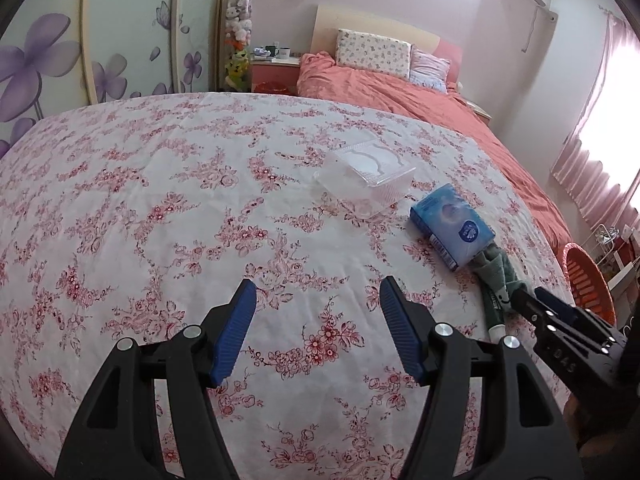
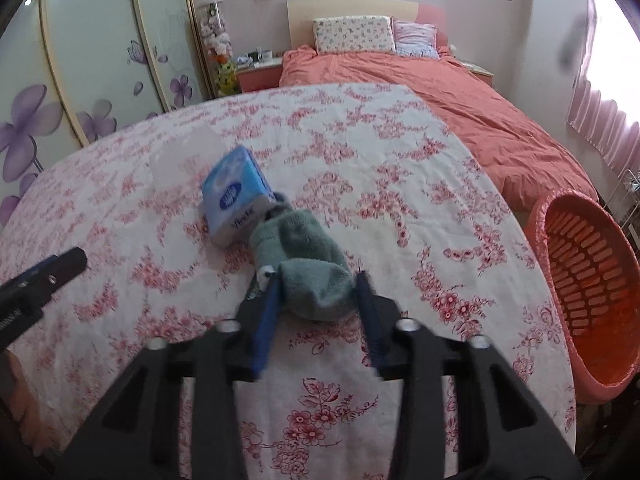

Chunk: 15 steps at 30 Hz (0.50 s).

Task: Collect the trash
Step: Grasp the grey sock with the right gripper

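A green sock (image 2: pixel 304 240) lies on the floral tablecloth (image 2: pixel 400 184), its far end against a blue tissue pack (image 2: pixel 236 204). My right gripper (image 2: pixel 318 280) has its blue pads on both sides of the sock's near end and pressing on it. In the left wrist view the sock (image 1: pixel 496 276), the tissue pack (image 1: pixel 452 224) and the right gripper (image 1: pixel 524 300) sit at the right. A clear plastic clamshell box (image 1: pixel 364 176) stands behind the pack. My left gripper (image 1: pixel 318 284) hovers open over bare cloth with nothing between its pads.
An orange slotted basket (image 2: pixel 588 280) stands past the table's right edge. Behind the table is a bed (image 2: pixel 460 92) with an orange cover and pillows. A wardrobe (image 2: pixel 100 80) with purple flowers fills the left; pink curtains hang at the right.
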Each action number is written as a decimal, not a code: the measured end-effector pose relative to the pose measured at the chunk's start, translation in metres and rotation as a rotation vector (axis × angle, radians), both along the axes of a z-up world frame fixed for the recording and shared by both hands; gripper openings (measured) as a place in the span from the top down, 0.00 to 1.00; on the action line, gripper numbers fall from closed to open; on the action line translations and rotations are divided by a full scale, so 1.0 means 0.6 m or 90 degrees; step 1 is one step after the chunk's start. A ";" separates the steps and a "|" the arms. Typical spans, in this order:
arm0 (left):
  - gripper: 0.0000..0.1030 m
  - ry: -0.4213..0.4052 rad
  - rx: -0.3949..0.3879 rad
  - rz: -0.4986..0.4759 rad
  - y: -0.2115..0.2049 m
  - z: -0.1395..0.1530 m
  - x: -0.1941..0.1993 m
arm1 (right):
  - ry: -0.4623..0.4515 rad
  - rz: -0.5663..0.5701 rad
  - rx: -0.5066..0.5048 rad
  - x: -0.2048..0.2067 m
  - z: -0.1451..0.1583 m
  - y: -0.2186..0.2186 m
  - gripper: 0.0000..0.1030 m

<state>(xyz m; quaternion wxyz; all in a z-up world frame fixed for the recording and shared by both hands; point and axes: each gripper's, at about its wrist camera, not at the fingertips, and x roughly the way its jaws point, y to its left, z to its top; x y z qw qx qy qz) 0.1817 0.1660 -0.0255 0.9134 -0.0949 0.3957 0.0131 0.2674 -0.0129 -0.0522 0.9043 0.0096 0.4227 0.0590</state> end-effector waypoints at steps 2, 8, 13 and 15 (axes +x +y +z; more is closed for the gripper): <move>0.38 0.002 0.000 -0.002 -0.001 -0.002 0.000 | 0.006 -0.001 0.007 0.000 -0.003 -0.004 0.86; 0.38 0.008 0.003 -0.010 -0.011 -0.007 0.005 | -0.027 -0.025 0.023 -0.013 0.014 -0.028 0.91; 0.38 0.013 0.004 -0.026 -0.035 -0.009 0.013 | -0.057 -0.059 0.043 -0.021 0.036 -0.066 0.91; 0.38 0.014 0.006 -0.036 -0.047 -0.008 0.016 | -0.068 -0.070 0.052 -0.025 0.044 -0.081 0.91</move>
